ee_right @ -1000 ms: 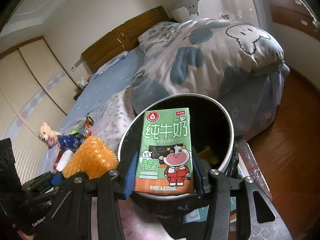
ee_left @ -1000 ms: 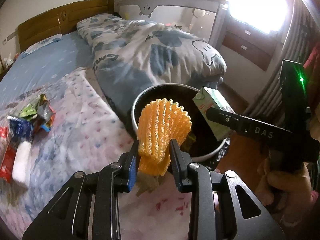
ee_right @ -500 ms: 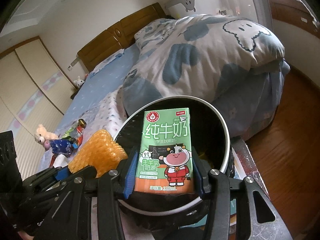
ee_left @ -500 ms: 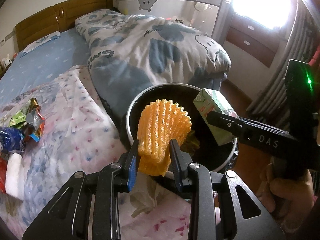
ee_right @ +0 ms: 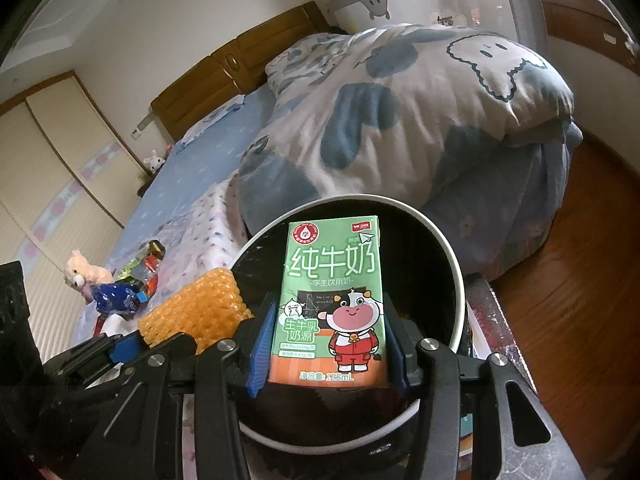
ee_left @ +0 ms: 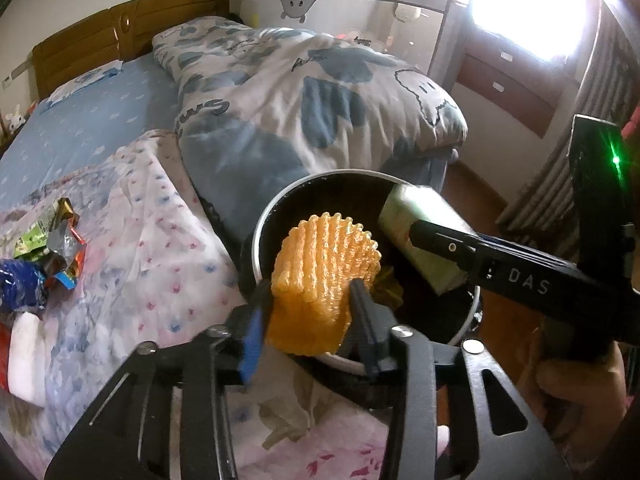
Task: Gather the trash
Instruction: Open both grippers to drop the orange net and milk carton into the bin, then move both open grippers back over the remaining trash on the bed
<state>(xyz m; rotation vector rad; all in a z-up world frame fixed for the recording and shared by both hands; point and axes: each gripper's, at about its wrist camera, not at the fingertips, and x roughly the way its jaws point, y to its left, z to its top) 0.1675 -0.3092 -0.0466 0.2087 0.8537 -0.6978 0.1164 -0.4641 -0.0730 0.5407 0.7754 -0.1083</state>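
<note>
A ridged orange foam net [ee_left: 324, 276] sits between the opening jaws of the left gripper [ee_left: 308, 312] over the round, black-lined bin [ee_right: 456, 276] – beside it the right gripper [ee_right: 326, 344], angled downward, clamps a glossy green milk carton [ee_right: 332, 300] above the same bin.

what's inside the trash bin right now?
Trash bin interior is dark; some yellowish scraps show. The orange foam net and milk carton, held above it, cover the rest.
</note>
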